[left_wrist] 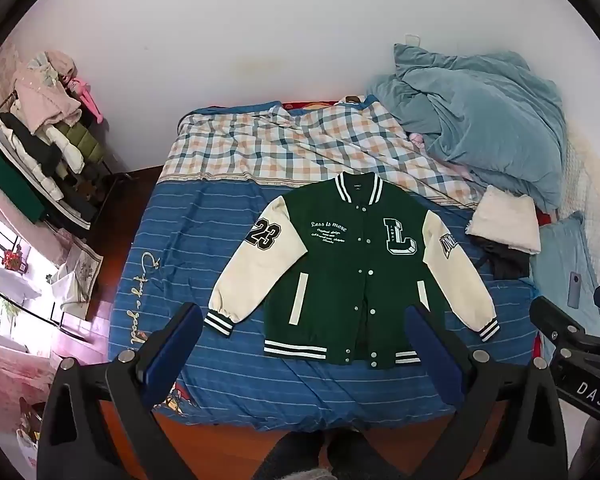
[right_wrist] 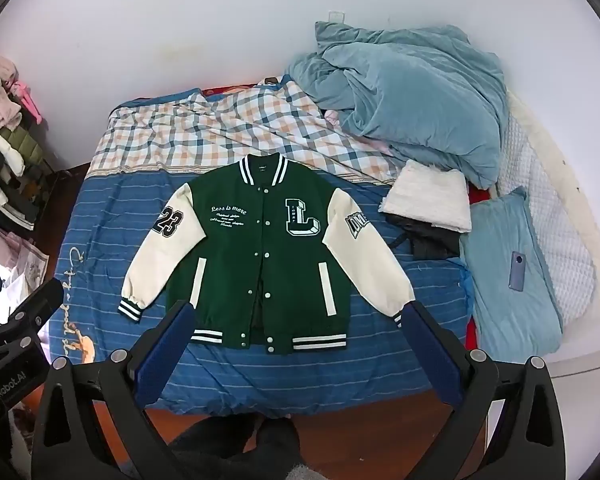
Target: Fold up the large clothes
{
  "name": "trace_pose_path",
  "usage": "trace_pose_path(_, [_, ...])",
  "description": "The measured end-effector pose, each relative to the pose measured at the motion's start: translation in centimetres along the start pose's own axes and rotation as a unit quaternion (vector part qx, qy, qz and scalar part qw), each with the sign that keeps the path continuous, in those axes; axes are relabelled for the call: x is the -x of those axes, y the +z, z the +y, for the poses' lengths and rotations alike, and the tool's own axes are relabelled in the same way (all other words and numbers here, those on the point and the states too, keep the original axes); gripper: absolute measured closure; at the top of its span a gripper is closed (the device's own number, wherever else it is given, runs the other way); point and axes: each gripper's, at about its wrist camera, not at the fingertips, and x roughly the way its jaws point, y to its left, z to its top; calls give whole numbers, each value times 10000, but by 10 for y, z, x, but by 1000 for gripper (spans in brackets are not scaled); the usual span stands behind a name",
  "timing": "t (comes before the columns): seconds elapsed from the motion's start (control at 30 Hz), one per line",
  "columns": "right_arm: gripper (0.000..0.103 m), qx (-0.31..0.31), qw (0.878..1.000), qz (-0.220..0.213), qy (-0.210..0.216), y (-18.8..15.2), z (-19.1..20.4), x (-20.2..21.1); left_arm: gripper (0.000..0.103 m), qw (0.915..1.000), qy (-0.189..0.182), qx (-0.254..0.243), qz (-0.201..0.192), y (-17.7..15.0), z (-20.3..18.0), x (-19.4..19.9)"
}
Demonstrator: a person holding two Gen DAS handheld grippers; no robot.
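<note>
- green varsity jacket [left_wrist: 340,276] is spread face up on the blue striped bedsheet [left_wrist: 228,364], collar toward the wall, hem toward the bed's near edge, both cream sleeves angled out. Looks laid flat so the folds come out clean.
- left gripper [left_wrist: 304,354] hangs above the jacket's hem, jaws fully released, nothing in them.
- right gripper [right_wrist: 296,354] likewise, spread wide and empty, above the hem.
- phone [right_wrist: 517,271] and blue duvet [right_wrist: 412,96] sit well right of the jacket.
</note>
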Motion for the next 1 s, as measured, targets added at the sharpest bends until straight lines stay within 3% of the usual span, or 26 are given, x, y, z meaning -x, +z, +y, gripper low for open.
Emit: trace_pose_path(1.0, [0,-35,9999,101,89,2,-5,-15,0,10000,-11,-18,76,-7,5,-12])
